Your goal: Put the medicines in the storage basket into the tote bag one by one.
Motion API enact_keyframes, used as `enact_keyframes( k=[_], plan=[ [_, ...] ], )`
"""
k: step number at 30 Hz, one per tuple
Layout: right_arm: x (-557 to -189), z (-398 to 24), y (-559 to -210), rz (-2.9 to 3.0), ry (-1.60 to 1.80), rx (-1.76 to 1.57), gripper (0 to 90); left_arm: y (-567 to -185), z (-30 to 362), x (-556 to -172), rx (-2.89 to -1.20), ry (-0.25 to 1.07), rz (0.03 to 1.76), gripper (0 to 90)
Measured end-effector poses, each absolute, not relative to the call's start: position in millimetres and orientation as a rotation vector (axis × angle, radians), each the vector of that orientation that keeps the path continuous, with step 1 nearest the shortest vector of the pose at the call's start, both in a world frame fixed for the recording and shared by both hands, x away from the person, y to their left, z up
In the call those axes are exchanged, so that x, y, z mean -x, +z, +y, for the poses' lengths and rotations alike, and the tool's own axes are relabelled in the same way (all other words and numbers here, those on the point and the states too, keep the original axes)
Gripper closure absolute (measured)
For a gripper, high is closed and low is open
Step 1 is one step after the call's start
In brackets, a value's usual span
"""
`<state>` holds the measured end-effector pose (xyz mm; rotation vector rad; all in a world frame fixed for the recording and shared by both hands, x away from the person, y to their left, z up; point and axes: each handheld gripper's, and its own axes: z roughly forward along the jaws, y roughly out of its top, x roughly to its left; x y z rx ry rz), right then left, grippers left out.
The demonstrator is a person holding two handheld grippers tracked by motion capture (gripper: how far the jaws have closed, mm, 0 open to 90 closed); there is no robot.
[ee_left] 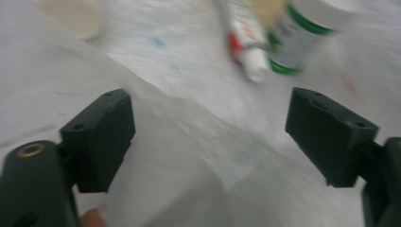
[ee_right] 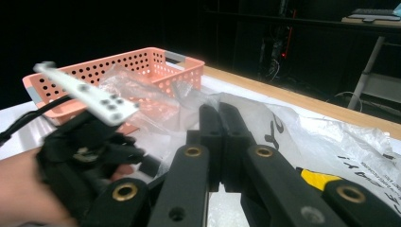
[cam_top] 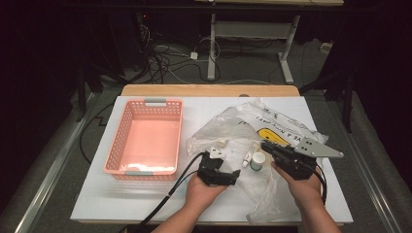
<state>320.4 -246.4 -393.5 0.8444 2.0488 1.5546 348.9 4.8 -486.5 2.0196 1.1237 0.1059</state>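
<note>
The left gripper (cam_top: pixel 217 171) has its jaws spread wide and nothing between them — they hang over the crinkled plastic bag (cam_top: pixel 272 127) near the front edge of the table (cam_top: pixel 97 204). The likely step is picking one of the small things off the bag, and the nearest candidates lie just ahead of the jaws: a white tube (ee_left: pixel 246 45) with red print and, touching it on the far side, a small bottle (ee_left: pixel 300 35) with a green band and white cap. To do it well, line the jaws up square across the tube, come down until the pads straddle it, and close without catching loose plastic. The right gripper (cam_top: pixel 278 151) is clenched shut on a fold of the bag towards the table's right edge, by my reading pinning it. The pink basket (cam_top: pixel 145 136) stands empty by the left edge, well apart from the bag's contents.
</note>
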Motion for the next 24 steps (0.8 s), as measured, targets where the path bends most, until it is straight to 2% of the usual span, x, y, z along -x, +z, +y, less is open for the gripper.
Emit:
enact_keyframes(
  k=[1, 3, 6, 8, 16, 21, 24],
  plan=[
    [-320, -247, -393, 2.046, 1.559, -0.854, 90.0, -488, 5, -353, -2.019, 0.107, 1.143, 22.8],
    [-320, -248, -393, 2.044, 1.561, -0.848, 90.0, -489, 7, -354, -2.022, 0.168, 1.158, 43.7],
    [-320, -251, -393, 2.039, 1.568, -0.856, 90.0, -489, 8, -351, -2.011, 0.167, 1.153, 72.6],
    [-320, -252, -393, 2.039, 1.567, -0.854, 90.0, -487, 10, -346, -2.0, 0.222, 1.125, 86.2],
    [-320, -251, -396, 2.039, 1.562, -0.855, 90.0, -465, 34, -323, -1.99, 0.375, 0.947, 87.8],
    [-320, -247, -399, 2.042, 1.539, -0.853, 90.0, -460, 42, -310, -1.963, 0.381, 0.873, 87.6],
    [-320, -246, -402, 2.042, 1.521, -0.856, 90.0, -464, 42, -305, -2.009, 0.41, 0.825, 87.6]
  ],
)
